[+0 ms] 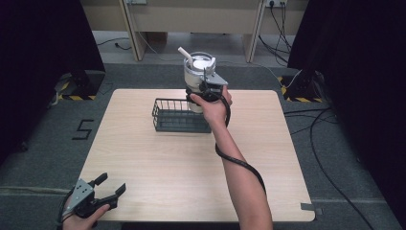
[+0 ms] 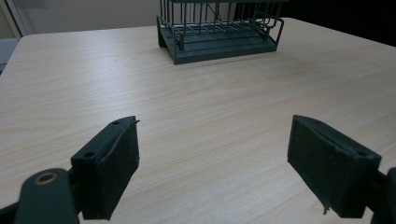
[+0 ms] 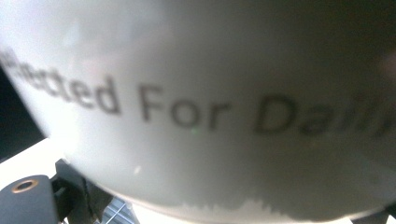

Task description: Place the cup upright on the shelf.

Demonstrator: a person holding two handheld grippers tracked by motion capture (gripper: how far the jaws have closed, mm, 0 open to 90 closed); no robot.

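Wood table (image 1: 158, 163), wire basket (image 1: 178, 116), white cup (image 1: 197, 72) held above the basket's right end.
I keep my right tongs (image 1: 207, 88) clamped on the cup, level, lowering it straight; left tongs (image 1: 111, 188) rest apart near me. Cup print reads "…ected For Dai…".

There are two grippers: the right gripper (image 1: 207, 86) clamps one white cup (image 1: 198, 72), which carries one white straw (image 1: 186, 55). One dark wire basket (image 1: 178, 116) sits just below and beside that gripper. The left gripper (image 1: 107, 188) holds nothing, jaws spread, well apart from basket and cup. All rest over one wooden table (image 1: 191, 182).
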